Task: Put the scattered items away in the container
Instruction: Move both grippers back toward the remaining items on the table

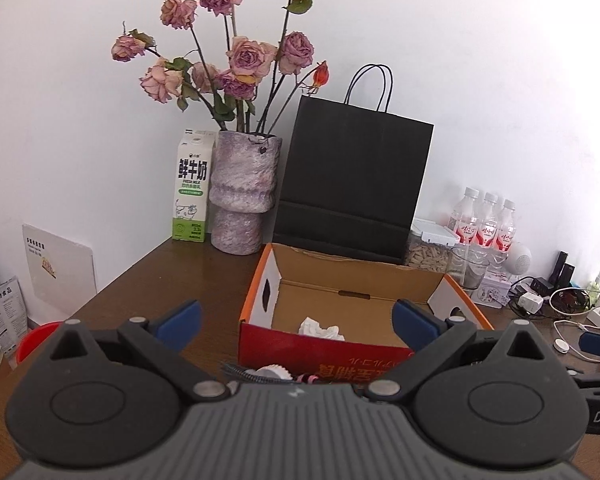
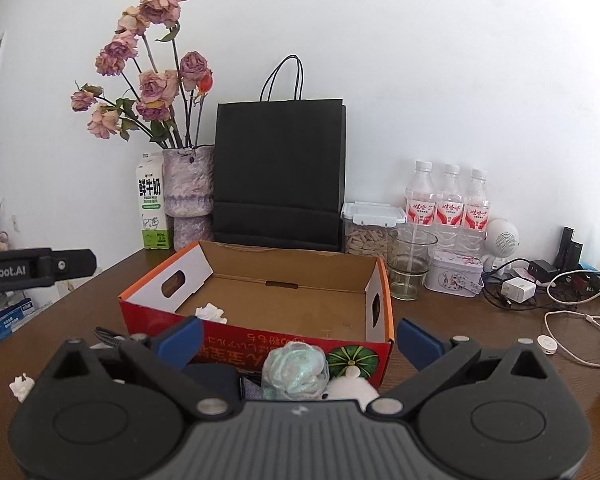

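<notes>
- The container is an open cardboard box (image 2: 260, 300) with a red front wall, which stands on the brown table (image 2: 480, 328). One crumpled white tissue (image 2: 211, 313) is already seen inside it, near its left front corner.
- The items that remain are seen outside, just in front of the red wall: a pale green crumpled bundle (image 2: 294, 368), a white fluffy item (image 2: 352, 390) touching it on its right, and a dark item (image 2: 212, 378) on its left.
- A second scrap of white tissue (image 2: 22, 386) lies on the table well apart, to the left.
- The right gripper (image 2: 298, 338) is held wide open and nothing is gripped in it. The green bundle lies between its blue fingertips, below them and close to the body.
- The left gripper (image 1: 296, 318) is also wide open and empty. It is pointed at the box, and a white ridged item (image 1: 274, 372) is partly seen under it, before the front wall.
- A risk is judged here: the three items are packed together, so more than one can be pinched at once, or the fluffy one can be pushed away.
- The soft bundle can slip if it is caught only at its edge.
- The front wall is near, so the box may be struck and shifted toward the glass (image 2: 410, 262) and black bag (image 2: 280, 172) behind it.
</notes>
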A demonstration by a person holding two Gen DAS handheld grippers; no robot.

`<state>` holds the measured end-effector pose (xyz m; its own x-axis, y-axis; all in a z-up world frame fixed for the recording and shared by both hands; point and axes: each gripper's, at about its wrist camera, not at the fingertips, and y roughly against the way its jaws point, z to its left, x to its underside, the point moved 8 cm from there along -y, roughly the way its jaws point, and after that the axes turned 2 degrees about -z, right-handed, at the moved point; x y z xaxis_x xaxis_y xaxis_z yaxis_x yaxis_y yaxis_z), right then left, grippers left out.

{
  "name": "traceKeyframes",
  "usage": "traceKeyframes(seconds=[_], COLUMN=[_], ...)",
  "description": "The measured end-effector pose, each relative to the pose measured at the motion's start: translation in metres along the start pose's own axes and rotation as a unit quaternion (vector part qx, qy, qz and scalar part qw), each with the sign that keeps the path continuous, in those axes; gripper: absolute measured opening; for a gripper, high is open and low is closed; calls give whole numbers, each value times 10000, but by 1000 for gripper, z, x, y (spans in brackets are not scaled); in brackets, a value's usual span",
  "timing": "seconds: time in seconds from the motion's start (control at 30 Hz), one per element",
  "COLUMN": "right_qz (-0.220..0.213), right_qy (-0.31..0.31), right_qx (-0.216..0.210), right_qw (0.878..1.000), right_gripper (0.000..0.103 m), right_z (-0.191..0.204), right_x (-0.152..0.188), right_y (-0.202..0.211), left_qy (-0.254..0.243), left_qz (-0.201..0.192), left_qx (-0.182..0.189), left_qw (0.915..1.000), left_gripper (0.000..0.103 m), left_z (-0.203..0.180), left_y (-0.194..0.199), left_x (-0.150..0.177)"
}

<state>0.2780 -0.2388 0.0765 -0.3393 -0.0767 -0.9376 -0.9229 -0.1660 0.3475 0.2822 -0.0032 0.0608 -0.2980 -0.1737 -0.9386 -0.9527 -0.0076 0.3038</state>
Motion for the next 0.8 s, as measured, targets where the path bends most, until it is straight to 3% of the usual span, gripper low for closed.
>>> traceKeyframes(seconds=[0.43, 0.8], right_qz=[422, 909], right_qy=[-190, -201], right_qx=[198, 450], right_qw=[9987, 9946], right_gripper=[103, 103], right_z=[-28, -50], right_x=[66, 117], right_y=[32, 43], left_qy=[-154, -89], left_qz=[182, 568], left_qx=[-660, -927], left_qw=[9975, 9940], left_gripper=[103, 103], left_z=[67, 100], left_y=[45, 56], left_x=[40, 80])
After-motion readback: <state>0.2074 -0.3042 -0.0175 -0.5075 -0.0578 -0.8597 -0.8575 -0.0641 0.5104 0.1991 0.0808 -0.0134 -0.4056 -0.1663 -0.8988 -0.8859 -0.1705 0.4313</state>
